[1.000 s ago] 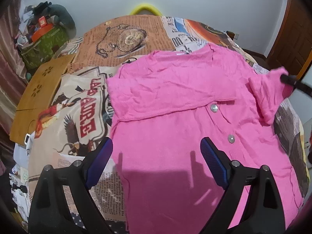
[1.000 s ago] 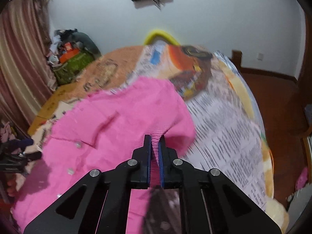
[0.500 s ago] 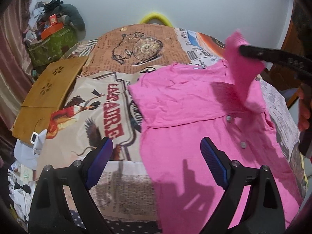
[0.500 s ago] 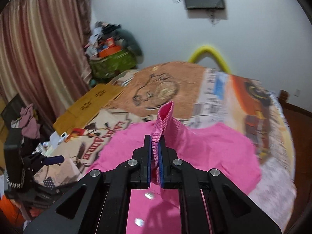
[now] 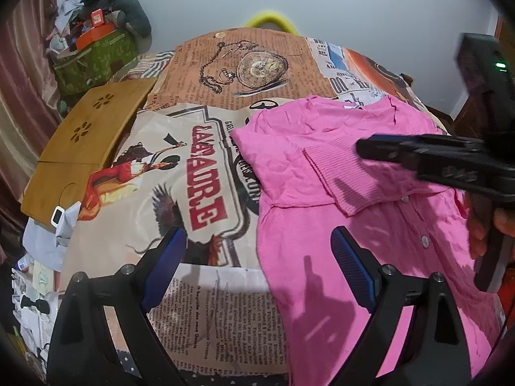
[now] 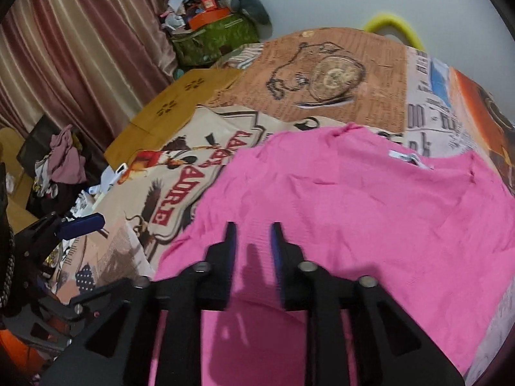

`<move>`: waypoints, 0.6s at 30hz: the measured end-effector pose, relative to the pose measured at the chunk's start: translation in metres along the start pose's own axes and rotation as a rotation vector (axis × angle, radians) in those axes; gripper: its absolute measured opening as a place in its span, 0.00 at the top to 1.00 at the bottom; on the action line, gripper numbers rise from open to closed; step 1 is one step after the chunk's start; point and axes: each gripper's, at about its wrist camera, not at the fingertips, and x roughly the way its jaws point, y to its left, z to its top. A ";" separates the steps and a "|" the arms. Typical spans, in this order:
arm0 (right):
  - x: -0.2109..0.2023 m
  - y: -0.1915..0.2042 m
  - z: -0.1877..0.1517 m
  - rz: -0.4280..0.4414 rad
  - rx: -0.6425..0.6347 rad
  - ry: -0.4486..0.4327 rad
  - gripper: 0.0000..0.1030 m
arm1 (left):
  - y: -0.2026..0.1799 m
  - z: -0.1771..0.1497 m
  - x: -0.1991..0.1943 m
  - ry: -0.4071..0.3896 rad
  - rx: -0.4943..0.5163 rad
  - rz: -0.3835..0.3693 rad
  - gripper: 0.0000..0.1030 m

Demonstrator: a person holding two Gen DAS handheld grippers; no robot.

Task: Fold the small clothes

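pink buttoned cardigan point(image 5: 360, 225) is spread on the printed bedspread point(image 5: 206, 193), one ribbed sleeve point(image 5: 341, 177) folded across its chest. right gripper point(image 6: 251, 238) is angled down over it, jaws opening, nothing between. left gripper point(image 5: 257, 263) is held spread wide, empty. wooden tray point(image 5: 83, 148) and curtain point(image 6: 80, 48) are seen beyond.

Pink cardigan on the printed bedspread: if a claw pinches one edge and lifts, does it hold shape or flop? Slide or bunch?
Likely floppy: the pink cardigan is thin, wrinkled knit, and its folded sleeve lies limp and flat. Probably light for its size. Pushed, it would more likely bunch than slide, since the printed bedspread under it is cloth as well.
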 end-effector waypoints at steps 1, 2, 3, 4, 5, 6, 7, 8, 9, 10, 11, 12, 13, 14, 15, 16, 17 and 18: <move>-0.011 -0.005 -0.001 0.000 0.009 -0.024 0.70 | -0.001 0.002 0.001 0.000 0.000 -0.007 0.11; -0.020 -0.009 -0.001 -0.006 0.013 -0.043 0.69 | -0.004 0.005 0.001 -0.002 -0.001 -0.017 0.11; -0.032 -0.014 -0.003 -0.019 0.017 -0.062 0.67 | -0.006 0.008 0.001 -0.005 -0.002 -0.028 0.11; -0.040 -0.018 -0.004 -0.032 0.019 -0.078 0.64 | -0.008 0.012 0.003 -0.006 -0.004 -0.040 0.11; -0.052 -0.025 -0.006 -0.052 0.021 -0.101 0.62 | -0.010 0.017 0.006 -0.002 -0.010 -0.050 0.11; -0.064 -0.032 -0.010 -0.078 0.020 -0.118 0.59 | -0.013 0.022 0.009 0.002 -0.017 -0.061 0.11; -0.071 -0.037 -0.011 -0.099 0.018 -0.127 0.58 | -0.015 0.027 0.013 0.006 -0.023 -0.077 0.11; -0.080 -0.043 -0.015 -0.124 0.016 -0.136 0.57 | -0.017 0.033 0.019 0.017 -0.033 -0.093 0.11; -0.089 -0.051 -0.019 -0.154 0.016 -0.142 0.57 | -0.020 0.038 0.025 0.031 -0.044 -0.105 0.14; -0.094 -0.057 -0.021 -0.176 0.019 -0.145 0.57 | -0.022 0.043 0.032 0.043 -0.054 -0.117 0.19; -0.101 -0.066 -0.025 -0.198 0.026 -0.148 0.57 | -0.025 0.049 0.040 0.059 -0.063 -0.124 0.21; -0.107 -0.074 -0.029 -0.218 0.034 -0.152 0.57 | -0.028 0.053 0.046 0.072 -0.066 -0.122 0.26; -0.112 -0.084 -0.034 -0.247 0.043 -0.153 0.56 | -0.031 0.057 0.054 0.085 -0.068 -0.126 0.29; -0.116 -0.091 -0.036 -0.265 0.050 -0.153 0.56 | -0.034 0.060 0.063 0.103 -0.070 -0.132 0.30; -0.119 -0.100 -0.040 -0.281 0.062 -0.154 0.56 | -0.036 0.062 0.070 0.119 -0.072 -0.135 0.34; -0.121 -0.108 -0.042 -0.289 0.075 -0.153 0.56 | -0.039 0.063 0.078 0.140 -0.074 -0.135 0.40; -0.122 -0.116 -0.045 -0.297 0.092 -0.150 0.56 | -0.041 0.065 0.085 0.160 -0.073 -0.133 0.42; -0.121 -0.125 -0.047 -0.304 0.108 -0.144 0.56 | -0.044 0.065 0.093 0.177 -0.072 -0.140 0.45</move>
